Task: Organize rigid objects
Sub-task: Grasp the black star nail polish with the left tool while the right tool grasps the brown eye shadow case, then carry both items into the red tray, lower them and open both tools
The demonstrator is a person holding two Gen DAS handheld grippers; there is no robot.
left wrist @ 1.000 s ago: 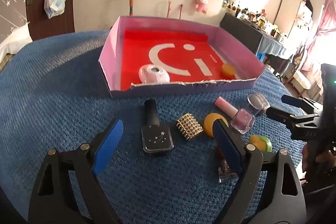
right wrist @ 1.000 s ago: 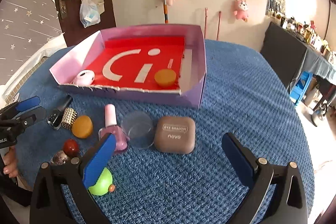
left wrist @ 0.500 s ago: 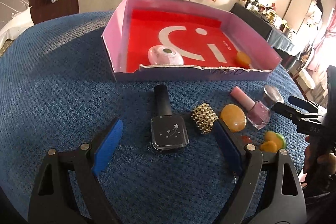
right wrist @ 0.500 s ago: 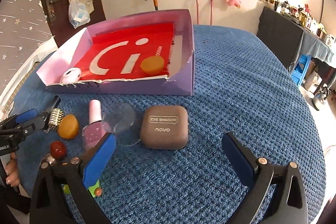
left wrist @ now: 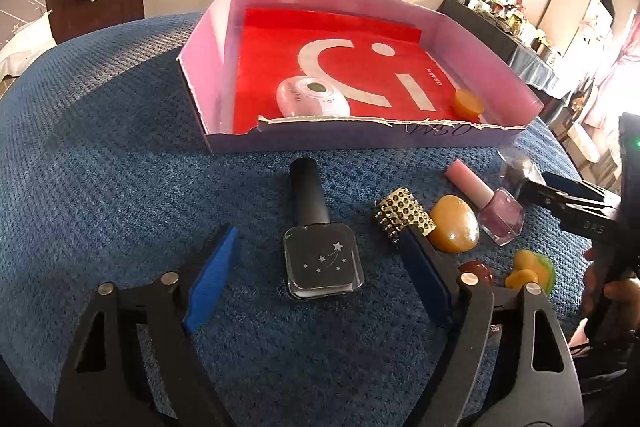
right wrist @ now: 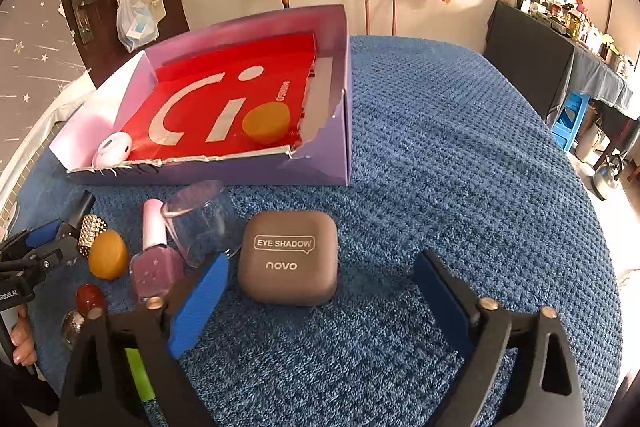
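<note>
Black polish bottle lying flat

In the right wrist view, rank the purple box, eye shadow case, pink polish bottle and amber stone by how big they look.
1. Purple box, by far the largest.
2. Eye shadow case.
3. Pink polish bottle.
4. Amber stone.
The bottle and the stone look close in size, and the stone lies slightly farther out, so that order is unsure.

The right gripper, fingers spread wide, hovers over a brown eye shadow case on the blue-covered worktop. Beside the case lie a clear cup and pink polish bottle; behind, a purple box holds an orange disc.
</note>
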